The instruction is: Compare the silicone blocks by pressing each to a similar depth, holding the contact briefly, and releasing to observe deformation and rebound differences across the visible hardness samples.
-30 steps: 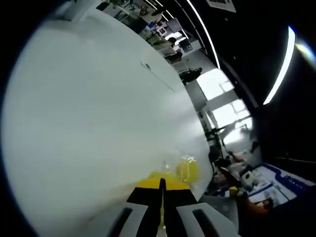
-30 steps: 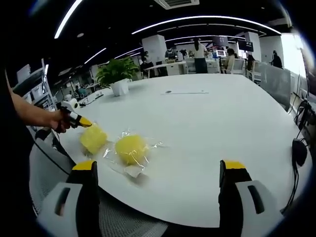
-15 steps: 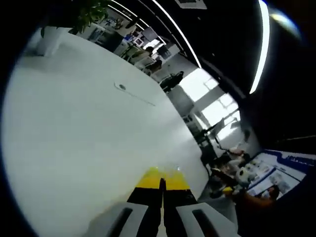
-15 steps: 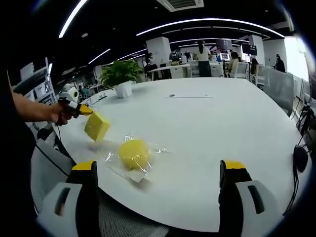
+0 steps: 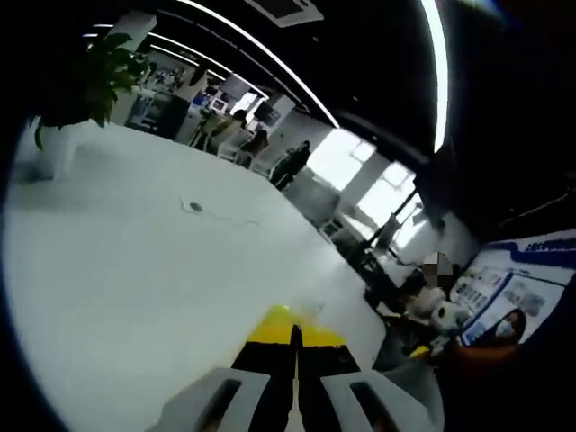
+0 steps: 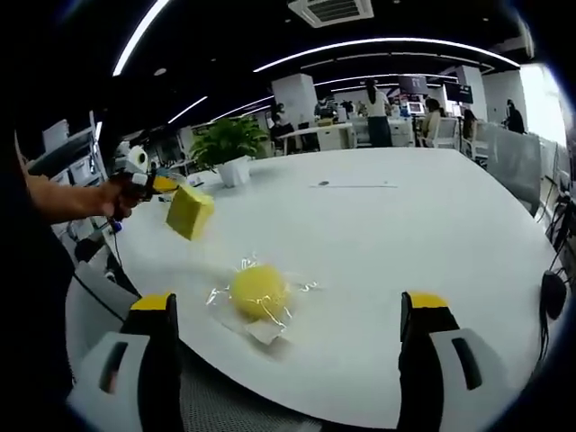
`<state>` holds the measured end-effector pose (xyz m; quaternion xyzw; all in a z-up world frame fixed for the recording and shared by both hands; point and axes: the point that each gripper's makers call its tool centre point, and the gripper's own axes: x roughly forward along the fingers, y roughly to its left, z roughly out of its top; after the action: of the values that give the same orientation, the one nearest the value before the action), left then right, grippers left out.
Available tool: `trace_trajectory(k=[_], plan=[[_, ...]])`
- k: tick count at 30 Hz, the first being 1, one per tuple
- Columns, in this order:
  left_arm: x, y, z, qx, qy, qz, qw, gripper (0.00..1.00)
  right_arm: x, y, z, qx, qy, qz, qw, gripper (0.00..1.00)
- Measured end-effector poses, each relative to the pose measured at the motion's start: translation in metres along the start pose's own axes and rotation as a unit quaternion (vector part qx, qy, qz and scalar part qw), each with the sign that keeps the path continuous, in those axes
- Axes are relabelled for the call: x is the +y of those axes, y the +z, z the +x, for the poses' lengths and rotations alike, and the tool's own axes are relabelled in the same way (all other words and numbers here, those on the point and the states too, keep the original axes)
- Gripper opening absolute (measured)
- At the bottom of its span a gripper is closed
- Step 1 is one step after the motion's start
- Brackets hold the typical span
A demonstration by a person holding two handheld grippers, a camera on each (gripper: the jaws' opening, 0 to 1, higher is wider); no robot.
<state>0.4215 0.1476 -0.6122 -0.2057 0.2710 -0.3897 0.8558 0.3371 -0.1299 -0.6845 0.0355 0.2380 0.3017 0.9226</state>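
A yellow square silicone block [image 6: 191,211] hangs in the air above the white table [image 6: 405,225], tilted, with my left gripper [image 6: 162,184] shut on its edge; a hand holds that gripper at the left. In the left gripper view my left gripper [image 5: 294,340] has its jaws together on the block [image 5: 290,322], whose yellow edge shows just past the tips. A round yellow silicone block [image 6: 259,290] lies on the table in a clear wrapper, between and just beyond the jaws of my right gripper [image 6: 288,304]. That gripper stands wide open, above the near table edge, holding nothing.
A potted plant [image 6: 229,144] stands at the table's far left, also seen as the plant [image 5: 90,81] in the left gripper view. A thin cable and small puck [image 6: 324,184] lie mid-table. People and desks are far behind. A chair [image 6: 551,288] is at the right edge.
My left gripper has lifted the square block off the table and up to the left. The round block stays where it was. The right gripper stays open.
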Motion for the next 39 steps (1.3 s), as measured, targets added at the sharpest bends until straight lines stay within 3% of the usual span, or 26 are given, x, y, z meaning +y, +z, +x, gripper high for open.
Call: trace_trajectory(k=[4, 7, 13, 15, 17, 20, 26, 30, 39], plan=[[-0.018, 0.024, -0.002, -0.007, -0.007, 0.045, 0.9989, 0.0, -0.001, 0.004, 0.0, 0.0, 0.001, -0.03, 0.9996, 0.96], [-0.029, 0.041, -0.005, -0.02, -0.009, 0.066, 0.9976, 0.0, -0.001, 0.015, 0.0, -0.009, 0.015, -0.026, 0.9995, 0.96], [-0.053, 0.067, -0.01, -0.038, -0.028, 0.091, 0.9947, 0.0, -0.008, 0.052, 0.004, -0.049, 0.025, -0.049, 0.9973, 0.96], [-0.063, 0.075, -0.01, -0.051, -0.038, 0.117, 0.9911, 0.0, -0.009, 0.062, 0.005, -0.054, 0.024, -0.049, 0.997, 0.96], [-0.072, 0.078, -0.011, -0.052, -0.058, 0.113, 0.9906, 0.0, -0.008, 0.071, 0.006, -0.063, 0.028, -0.049, 0.9965, 0.96], [-0.079, 0.081, -0.01, -0.047, -0.055, 0.139, 0.9877, 0.0, -0.005, 0.08, 0.007, -0.069, 0.032, -0.045, 0.9961, 0.96], [-0.095, 0.098, -0.016, -0.07, -0.057, 0.17, 0.9813, 0.0, 0.003, 0.074, 0.008, -0.062, 0.037, -0.033, 0.9969, 0.96], [-0.103, 0.106, -0.02, -0.071, -0.058, 0.2, 0.9756, 0.0, 0.006, 0.074, 0.008, -0.061, 0.041, -0.032, 0.9968, 0.96], [-0.127, 0.121, -0.025, -0.094, -0.074, 0.22, 0.9681, 0.0, 0.007, 0.105, 0.002, -0.094, 0.044, -0.023, 0.9943, 0.96]])
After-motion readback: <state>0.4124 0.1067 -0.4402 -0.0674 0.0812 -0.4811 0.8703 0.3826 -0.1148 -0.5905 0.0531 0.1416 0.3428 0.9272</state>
